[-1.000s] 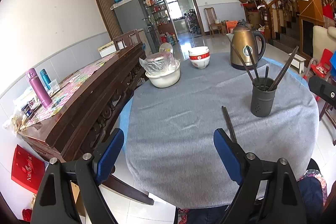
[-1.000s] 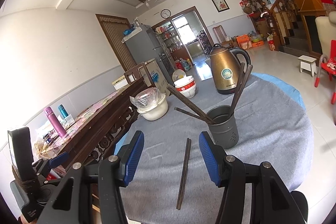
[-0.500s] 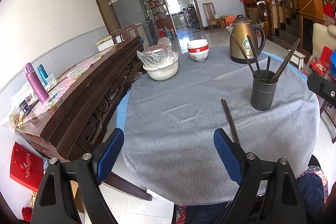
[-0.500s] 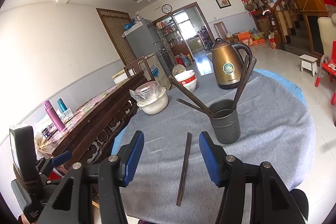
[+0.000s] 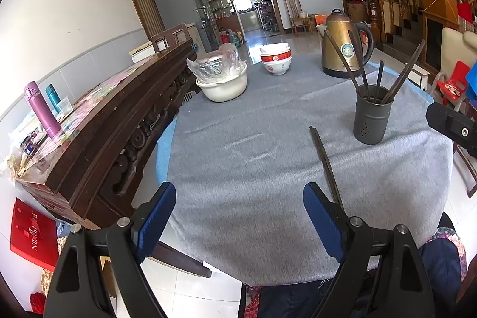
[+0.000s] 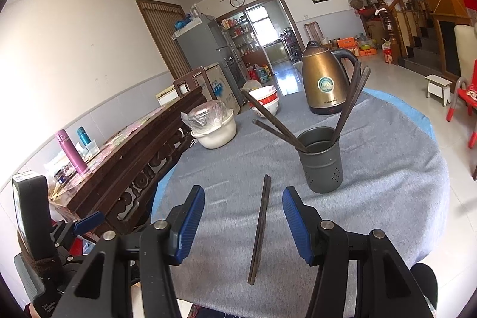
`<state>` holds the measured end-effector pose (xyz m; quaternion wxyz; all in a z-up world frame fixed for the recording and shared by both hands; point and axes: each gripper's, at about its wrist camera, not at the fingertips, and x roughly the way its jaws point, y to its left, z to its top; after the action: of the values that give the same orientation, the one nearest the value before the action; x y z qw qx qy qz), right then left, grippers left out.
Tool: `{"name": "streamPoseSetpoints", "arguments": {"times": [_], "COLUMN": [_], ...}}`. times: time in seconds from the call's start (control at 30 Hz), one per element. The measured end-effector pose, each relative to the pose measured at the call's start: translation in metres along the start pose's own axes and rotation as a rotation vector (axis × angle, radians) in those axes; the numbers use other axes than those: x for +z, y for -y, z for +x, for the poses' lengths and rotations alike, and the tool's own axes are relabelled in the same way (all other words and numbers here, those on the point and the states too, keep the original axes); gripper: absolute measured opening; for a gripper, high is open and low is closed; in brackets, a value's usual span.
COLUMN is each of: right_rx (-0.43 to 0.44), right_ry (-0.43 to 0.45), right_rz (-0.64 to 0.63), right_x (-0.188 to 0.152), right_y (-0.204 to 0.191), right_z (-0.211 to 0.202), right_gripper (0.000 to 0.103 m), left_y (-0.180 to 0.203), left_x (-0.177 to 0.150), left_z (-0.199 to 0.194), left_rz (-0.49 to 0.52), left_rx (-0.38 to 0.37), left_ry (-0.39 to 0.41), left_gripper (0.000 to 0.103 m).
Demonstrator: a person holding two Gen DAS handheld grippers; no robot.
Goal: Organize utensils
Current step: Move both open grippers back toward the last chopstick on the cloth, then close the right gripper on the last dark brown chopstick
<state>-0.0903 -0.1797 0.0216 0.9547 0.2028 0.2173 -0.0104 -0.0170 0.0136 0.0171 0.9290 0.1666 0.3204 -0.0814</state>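
A pair of dark chopsticks point(image 6: 261, 225) lies flat on the grey tablecloth point(image 6: 387, 169), pointing away from me; it also shows in the left wrist view point(image 5: 325, 163). A dark grey holder point(image 6: 320, 160) with several chopsticks stands just beyond it, also in the left wrist view point(image 5: 371, 118). My right gripper point(image 6: 243, 224) is open, its blue pads on either side of the lying pair, above the cloth. My left gripper point(image 5: 238, 224) is open and empty over the table's near edge, left of the chopsticks.
A gold kettle point(image 5: 342, 48) stands at the back, stacked red-and-white bowls point(image 5: 275, 60) and a white basin with a plastic-wrapped bowl point(image 5: 222, 79) at the back left. A dark wooden sideboard point(image 5: 113, 121) runs along the table's left. The table edge is close below both grippers.
Both views have tilted slightly downward and drawn a little nearer the table. The chopsticks and holder have not moved; both grippers stay open.
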Motion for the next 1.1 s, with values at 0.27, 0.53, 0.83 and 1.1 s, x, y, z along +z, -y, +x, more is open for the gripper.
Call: {"name": "streamPoseSetpoints", "arguments": {"times": [0.27,0.53,0.83,1.1], "right_rx": [-0.006,-0.007,-0.009,-0.012], "right_ry": [-0.027,-0.049,-0.09,-0.154], "right_rz": [-0.019,-0.023,-0.023,-0.04], "right_x": [-0.005,-0.008,-0.015,-0.028], "right_y": [-0.006,-0.007,-0.009,-0.015], "right_z": [0.008,0.013,0.026,0.048], "right_gripper": [0.059,0.059,0.059,0.059], "left_y": [-0.003,-0.007,-0.012,-0.024], "left_x": [-0.003,-0.006,-0.014,-0.022], "left_z": [0.005,0.011,0.024,0.04], "left_rz": [-0.008,-0.023,-0.045,-0.082], "left_rx": [-0.01,-0.015,-0.022,-0.024], "left_ry": [-0.02,-0.036,-0.074,-0.112], "left_gripper": [0.088,0.088,0.088,0.088]}}
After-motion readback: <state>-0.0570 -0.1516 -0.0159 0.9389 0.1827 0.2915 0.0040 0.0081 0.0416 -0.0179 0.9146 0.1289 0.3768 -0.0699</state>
